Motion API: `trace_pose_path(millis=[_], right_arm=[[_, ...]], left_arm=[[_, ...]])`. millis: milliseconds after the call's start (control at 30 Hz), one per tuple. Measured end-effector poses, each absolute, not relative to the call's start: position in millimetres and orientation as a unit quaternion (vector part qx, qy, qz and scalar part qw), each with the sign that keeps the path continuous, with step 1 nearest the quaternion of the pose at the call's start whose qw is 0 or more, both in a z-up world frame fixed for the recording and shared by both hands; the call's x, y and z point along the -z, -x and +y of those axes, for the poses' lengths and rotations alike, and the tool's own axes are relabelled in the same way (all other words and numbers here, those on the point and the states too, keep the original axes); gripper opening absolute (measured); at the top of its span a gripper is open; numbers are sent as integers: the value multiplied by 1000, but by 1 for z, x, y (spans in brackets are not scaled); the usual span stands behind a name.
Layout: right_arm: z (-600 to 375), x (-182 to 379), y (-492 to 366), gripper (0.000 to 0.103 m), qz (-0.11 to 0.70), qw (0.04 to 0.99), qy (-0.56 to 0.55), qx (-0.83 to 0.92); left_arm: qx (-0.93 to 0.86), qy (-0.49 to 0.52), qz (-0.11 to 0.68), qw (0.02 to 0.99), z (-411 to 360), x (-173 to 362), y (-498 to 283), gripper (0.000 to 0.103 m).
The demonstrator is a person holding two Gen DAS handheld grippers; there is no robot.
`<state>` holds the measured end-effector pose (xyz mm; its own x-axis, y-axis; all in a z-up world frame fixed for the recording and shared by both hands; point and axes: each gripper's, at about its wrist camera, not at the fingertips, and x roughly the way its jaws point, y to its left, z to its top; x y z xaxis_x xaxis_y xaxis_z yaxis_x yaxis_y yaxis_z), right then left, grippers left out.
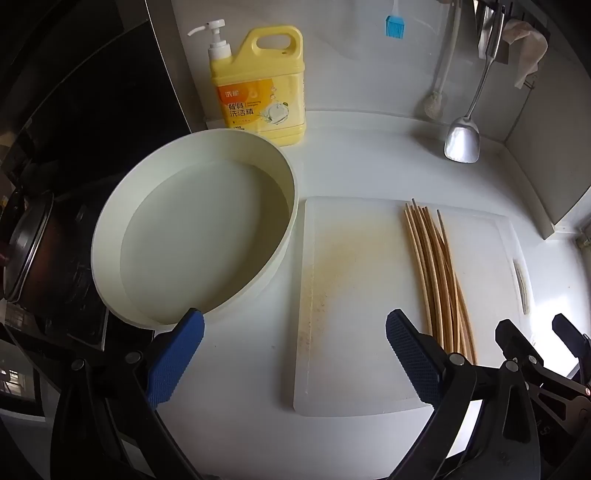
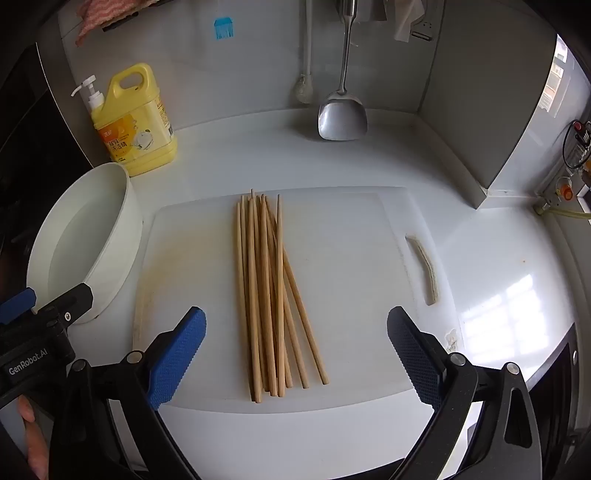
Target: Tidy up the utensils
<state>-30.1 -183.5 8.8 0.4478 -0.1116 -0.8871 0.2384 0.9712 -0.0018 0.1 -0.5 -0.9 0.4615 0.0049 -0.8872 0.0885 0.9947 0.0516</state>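
Note:
Several wooden chopsticks [image 2: 269, 291] lie in a loose bundle on a white cutting board [image 2: 351, 258]; they also show in the left wrist view [image 1: 439, 273] on the board's [image 1: 354, 295] right part. A round cream basin [image 1: 195, 236] holding water sits left of the board, and shows in the right wrist view [image 2: 85, 240]. My left gripper [image 1: 295, 354] is open and empty, above the board's left part beside the basin. My right gripper [image 2: 295, 354] is open and empty, hovering over the near ends of the chopsticks.
A yellow dish soap bottle [image 1: 258, 88] stands behind the basin. A metal spatula [image 2: 341, 114], a white brush [image 2: 304, 88] and a blue silicone brush [image 2: 223, 27] hang on the back wall. A dark stove with a pot [image 1: 29, 247] is on the left.

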Motion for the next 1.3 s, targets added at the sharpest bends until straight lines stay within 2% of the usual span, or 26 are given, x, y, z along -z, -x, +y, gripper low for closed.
trace_pose_path(millis=[1300], right_arm=[[-180,-16,35,94,513,850,-63,105]], left_arm=[[20,-43,512,858,11,-11,4,97]])
